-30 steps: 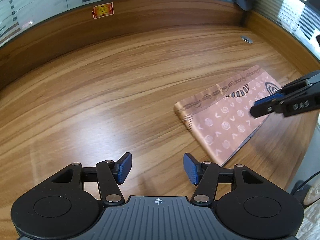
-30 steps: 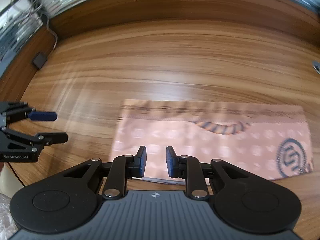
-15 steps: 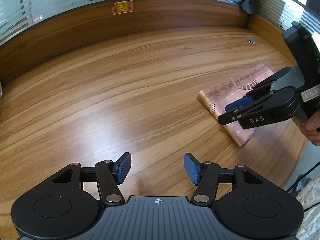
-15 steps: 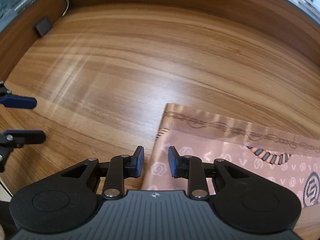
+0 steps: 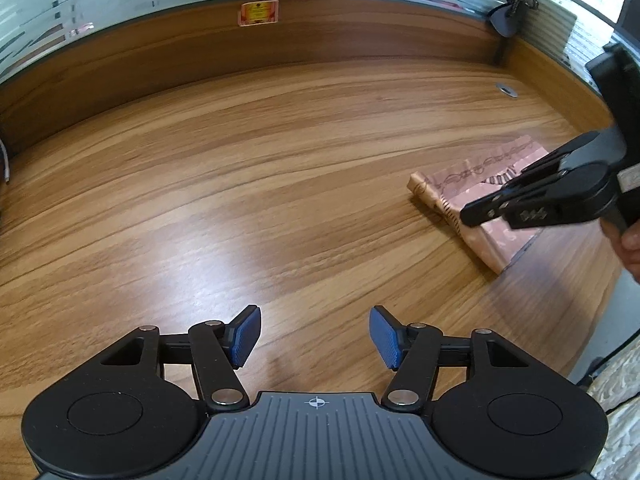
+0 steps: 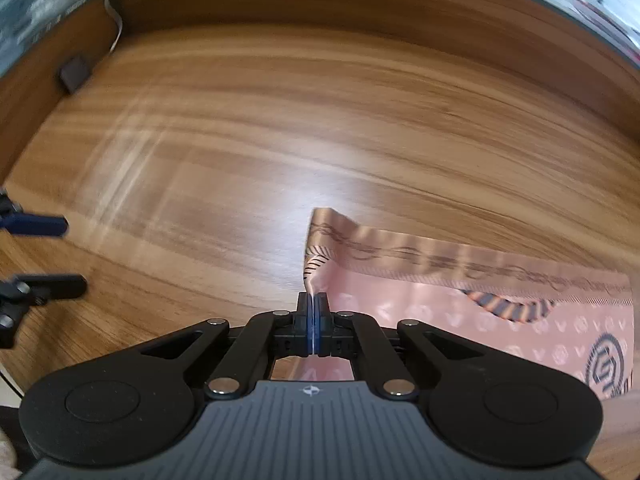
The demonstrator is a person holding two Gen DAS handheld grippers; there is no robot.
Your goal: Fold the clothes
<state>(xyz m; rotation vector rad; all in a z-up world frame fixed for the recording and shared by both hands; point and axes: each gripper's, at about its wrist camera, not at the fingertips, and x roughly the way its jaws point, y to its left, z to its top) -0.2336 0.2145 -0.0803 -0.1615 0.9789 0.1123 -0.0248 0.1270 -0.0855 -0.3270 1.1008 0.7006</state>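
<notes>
A folded pink patterned cloth (image 6: 460, 292) lies on the wooden table (image 6: 280, 140), at the right in the left wrist view (image 5: 480, 236). My right gripper (image 6: 314, 308) is shut on the cloth's near left corner, which is puckered and lifted between the blue pads. From the left wrist view the right gripper (image 5: 476, 216) reaches in from the right over the cloth. My left gripper (image 5: 314, 334) is open and empty above bare table, well to the left of the cloth; its fingers (image 6: 36, 226) show at the left edge of the right wrist view.
A wooden upstand runs along the table's back with a red-yellow sticker (image 5: 259, 13). A metal grommet (image 5: 507, 89) sits at the far right. A small dark box (image 6: 74, 72) and a cable are at the far left corner. The table's front edge is close at right.
My right gripper moved left along the cloth to its left corner and shut on it, lifting the corner. My left gripper stayed open and drifted left, away from the cloth.
</notes>
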